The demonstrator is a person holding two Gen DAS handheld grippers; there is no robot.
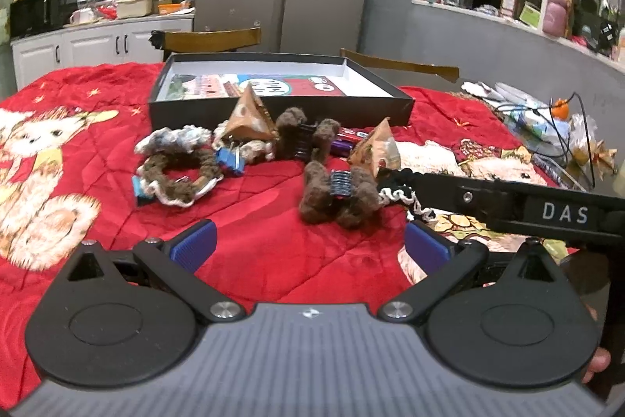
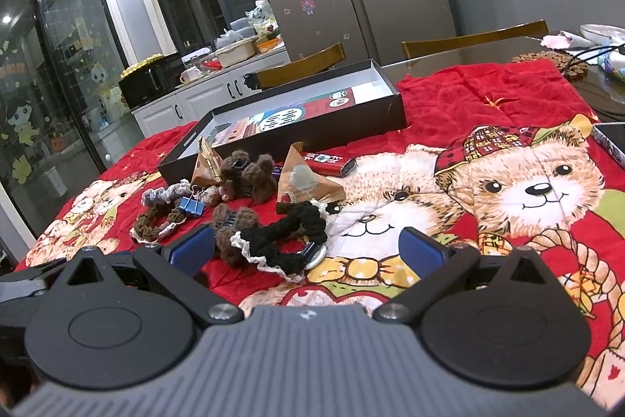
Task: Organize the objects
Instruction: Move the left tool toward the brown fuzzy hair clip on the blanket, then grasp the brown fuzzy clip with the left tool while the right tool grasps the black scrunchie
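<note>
I judge I'm at the pick-up step: both my left hand-held gripper (image 1: 308,245) and right hand-held gripper (image 2: 306,247) are spread, empty. The black scrunchie (image 2: 285,237) lies mid-bench, before the open box (image 2: 297,120); next, pinch it.

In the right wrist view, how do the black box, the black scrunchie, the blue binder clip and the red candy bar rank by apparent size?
Largest to smallest, as they look:
1. black box, though it lies farthest away
2. black scrunchie, nearest the camera, which enlarges it
3. red candy bar
4. blue binder clip

The last two look close; the bar is partly hidden, so that order is unsure.
</note>
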